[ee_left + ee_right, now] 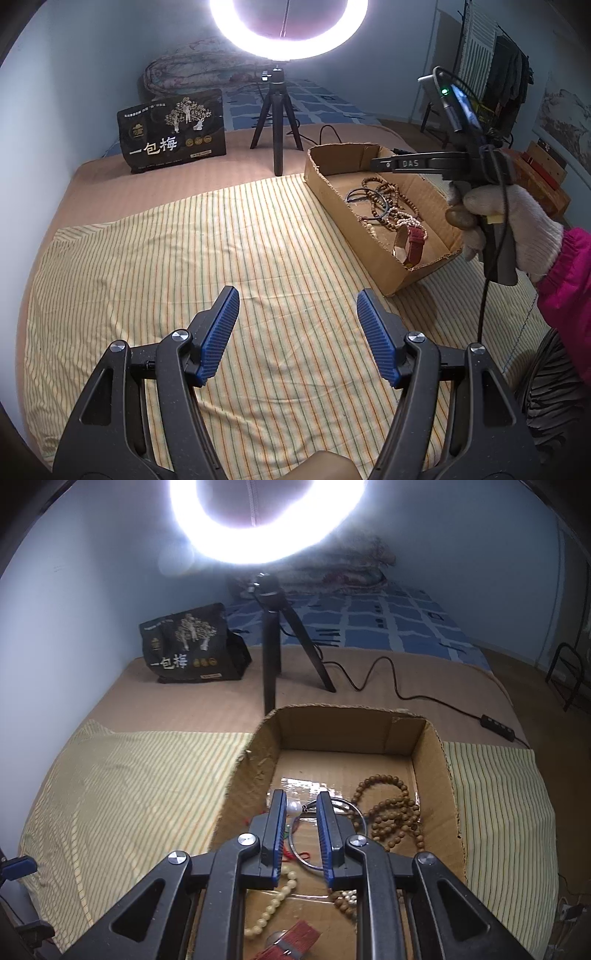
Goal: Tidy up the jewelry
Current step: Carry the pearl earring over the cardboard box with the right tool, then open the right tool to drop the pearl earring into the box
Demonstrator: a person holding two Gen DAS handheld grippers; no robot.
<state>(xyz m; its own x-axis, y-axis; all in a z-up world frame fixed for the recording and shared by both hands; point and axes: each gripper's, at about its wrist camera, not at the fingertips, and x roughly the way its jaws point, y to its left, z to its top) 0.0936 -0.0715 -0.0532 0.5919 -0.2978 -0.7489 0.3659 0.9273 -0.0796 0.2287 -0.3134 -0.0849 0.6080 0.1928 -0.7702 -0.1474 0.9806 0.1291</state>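
Note:
A shallow cardboard box (332, 192) lies on a striped yellow cloth (184, 258) and holds jewelry: brown bead strings (391, 192), dark bangles (369, 201) and a red-strapped watch (410, 245). My left gripper (297, 299) is open and empty, low over the cloth, left of the box. My right gripper (302, 805) hangs over the box (436, 760), its jaws close together around a white pearl pendant (294, 808). Under it lie a metal bangle (356, 812), brown beads (391, 808), cream beads (273, 904) and the watch (295, 941). The gloved right hand (517, 225) holds that gripper.
A ring light on a black tripod (275, 122) stands behind the box, its cable (373, 679) trailing right to a switch. A black printed bag (171, 129) stands at the back left by the wall. Folded bedding lies further back.

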